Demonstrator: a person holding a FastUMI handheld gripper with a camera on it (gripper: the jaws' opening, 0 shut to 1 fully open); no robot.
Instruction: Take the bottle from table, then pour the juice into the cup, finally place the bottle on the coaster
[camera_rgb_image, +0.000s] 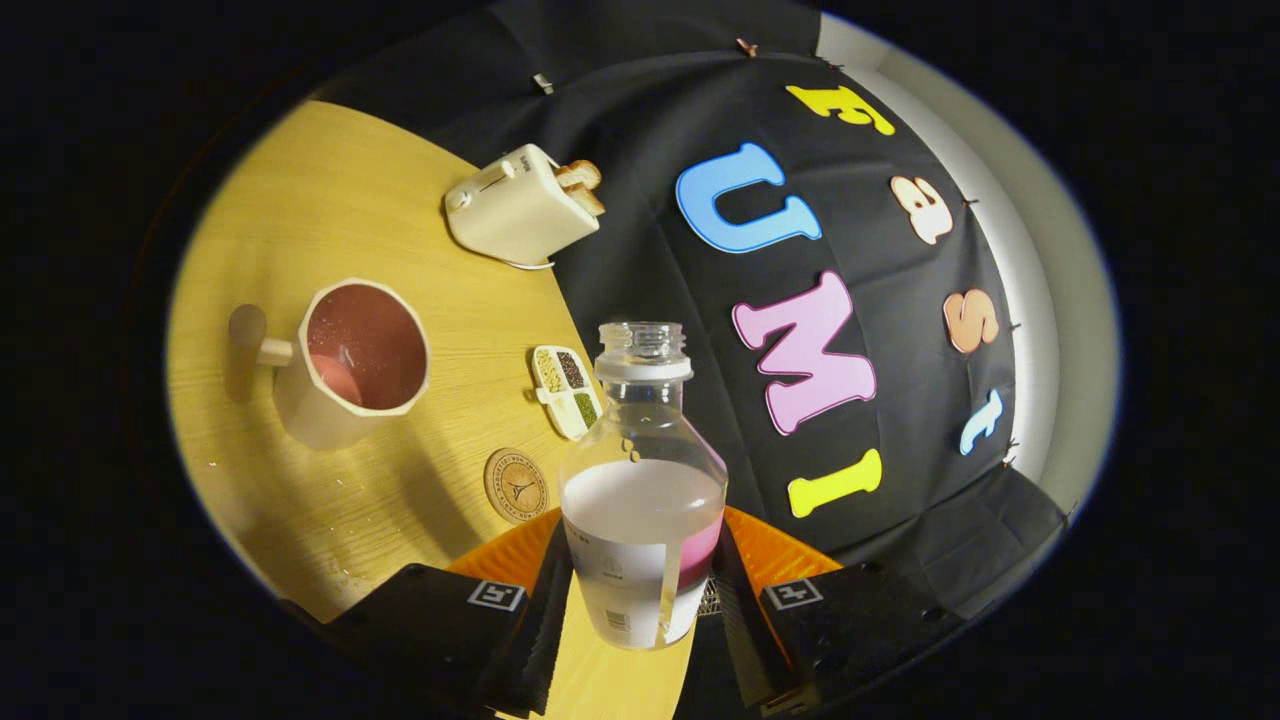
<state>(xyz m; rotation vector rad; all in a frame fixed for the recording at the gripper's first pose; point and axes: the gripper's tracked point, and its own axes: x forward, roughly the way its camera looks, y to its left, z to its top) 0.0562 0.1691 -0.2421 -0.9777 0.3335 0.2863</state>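
1. Both fingers of the hand-held gripper are pressing against the lower sides of the bottle, clamping it between them.
2. That bottle is standing upright in the grip, uncapped, its open neck pointing away from the fingers; it is clear, wearing a pale label low down, and holding pink juice in its bottom part.
3. A wooden counter is lying beyond and below the bottle, looking tilted in this view.
4. A round coaster is lying flat on the counter just ahead of the left finger, near the counter's edge by the black cloth wall, apart from the bottle.
5. A cream cup with a side handle is sitting farther in from that edge, well apart from the coaster, showing pink liquid pooled in its bottom.
6. A small divided dish holding seeds or grains in separate compartments is resting at the counter's edge, between the coaster and the toaster.
7. A cream toaster is sitting at the far end of the same edge, with slices of toast sticking out of its top.
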